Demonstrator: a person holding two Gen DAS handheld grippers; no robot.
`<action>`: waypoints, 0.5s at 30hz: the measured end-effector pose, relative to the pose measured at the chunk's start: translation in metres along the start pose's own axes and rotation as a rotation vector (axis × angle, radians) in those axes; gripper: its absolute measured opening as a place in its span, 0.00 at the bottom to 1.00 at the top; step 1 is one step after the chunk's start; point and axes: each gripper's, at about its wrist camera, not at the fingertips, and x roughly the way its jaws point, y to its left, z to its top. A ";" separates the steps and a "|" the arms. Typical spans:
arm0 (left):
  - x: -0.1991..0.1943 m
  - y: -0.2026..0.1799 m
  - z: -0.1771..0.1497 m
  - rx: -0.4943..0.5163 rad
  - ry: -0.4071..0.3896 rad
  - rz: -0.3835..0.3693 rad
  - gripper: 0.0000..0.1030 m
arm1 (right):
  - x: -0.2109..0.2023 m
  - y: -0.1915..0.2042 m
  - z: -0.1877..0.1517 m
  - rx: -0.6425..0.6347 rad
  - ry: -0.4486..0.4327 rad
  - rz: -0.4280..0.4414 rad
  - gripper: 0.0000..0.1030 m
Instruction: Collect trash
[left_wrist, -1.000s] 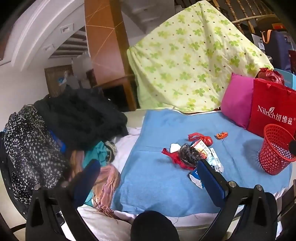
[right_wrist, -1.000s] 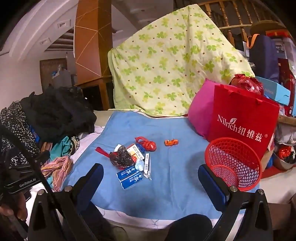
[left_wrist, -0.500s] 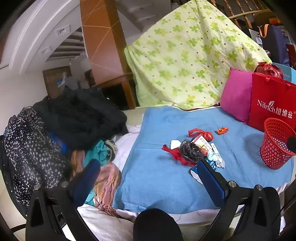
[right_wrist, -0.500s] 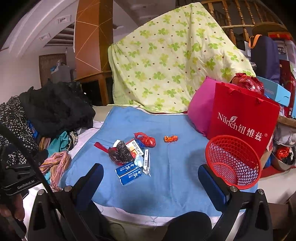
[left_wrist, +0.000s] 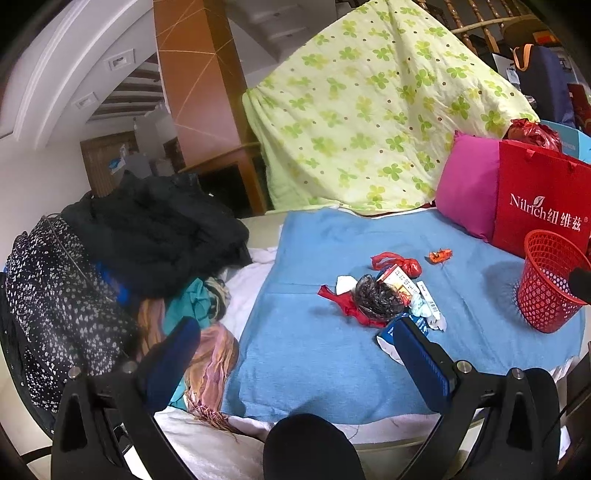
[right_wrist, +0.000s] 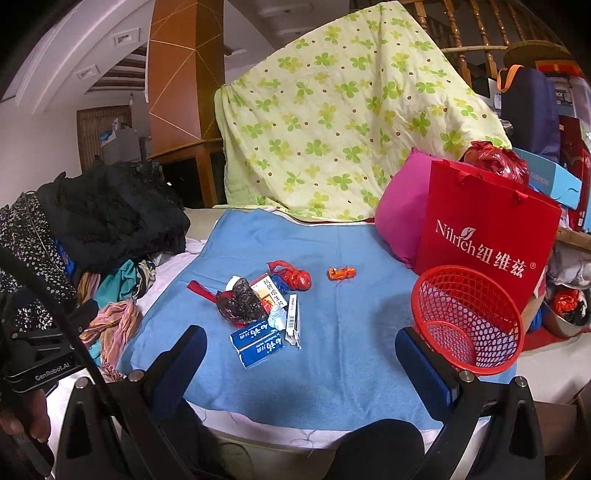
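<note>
Trash lies in a heap on the blue towel (right_wrist: 332, 354): a dark crumpled bag (right_wrist: 240, 301), blue boxes (right_wrist: 258, 343), a red-and-white box (right_wrist: 269, 293), a red knotted bag (right_wrist: 293, 277) and an orange wrapper (right_wrist: 341, 273) apart to the right. The heap also shows in the left wrist view, with the dark bag (left_wrist: 376, 299) in its middle. A red mesh basket (right_wrist: 467, 317) stands at the right, empty as far as I see. My left gripper (left_wrist: 295, 354) and right gripper (right_wrist: 299, 354) are both open and empty, held before the towel's near edge.
A pile of dark and patterned clothes (left_wrist: 110, 266) lies left of the towel. A green-flowered quilt (right_wrist: 343, 122), a pink pillow (right_wrist: 402, 210) and a red paper bag (right_wrist: 484, 236) stand behind. The bed's front edge is just below both grippers.
Both grippers have drawn back and risen slightly, so the heap and basket look a little farther off. Nothing on the towel has moved.
</note>
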 end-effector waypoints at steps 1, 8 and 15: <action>0.000 0.000 0.000 0.000 0.001 -0.001 1.00 | -0.006 0.002 0.002 0.000 0.003 -0.002 1.00; 0.003 0.000 -0.001 0.003 0.008 -0.004 1.00 | 0.001 -0.002 0.003 0.002 0.025 0.005 1.00; 0.005 -0.001 -0.003 0.007 0.017 -0.006 1.00 | 0.004 -0.005 0.002 0.001 0.029 0.009 1.00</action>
